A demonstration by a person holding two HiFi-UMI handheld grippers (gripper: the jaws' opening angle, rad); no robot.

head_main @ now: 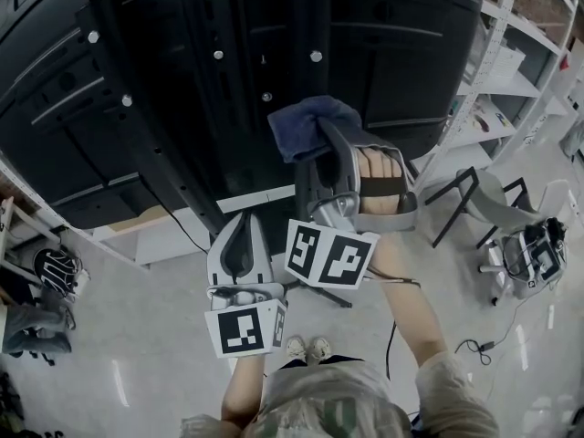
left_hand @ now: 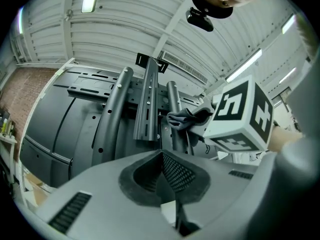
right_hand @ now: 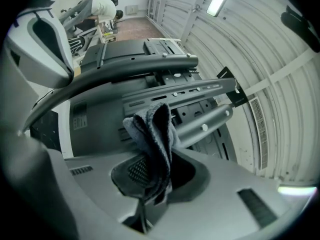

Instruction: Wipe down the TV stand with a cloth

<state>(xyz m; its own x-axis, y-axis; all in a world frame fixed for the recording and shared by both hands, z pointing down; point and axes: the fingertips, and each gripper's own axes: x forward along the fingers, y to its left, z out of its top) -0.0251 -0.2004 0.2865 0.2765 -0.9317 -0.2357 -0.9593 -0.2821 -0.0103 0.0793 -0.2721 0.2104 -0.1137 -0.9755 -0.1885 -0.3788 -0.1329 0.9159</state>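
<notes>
The dark TV stand (head_main: 242,80), with upright posts and a drilled bracket, fills the upper head view; a black screen back lies behind it. My right gripper (head_main: 326,133) is shut on a blue-grey cloth (head_main: 306,121), which is bunched against the stand's centre post. In the right gripper view the cloth (right_hand: 152,134) stands up out of the right gripper (right_hand: 150,169), just before the bracket bars (right_hand: 175,91). My left gripper (head_main: 244,217) hangs lower and to the left, shut and holding nothing. The left gripper view shows the left gripper (left_hand: 161,156) pointing at the posts (left_hand: 147,104), with the cloth (left_hand: 185,118) to the right.
Metal shelving (head_main: 511,71) runs along the right. On the floor to the right stand a grey chair (head_main: 474,199) and a small machine with cables (head_main: 534,254). A pale board (head_main: 164,235) lies at the stand's foot. A person (right_hand: 102,6) bends over far behind.
</notes>
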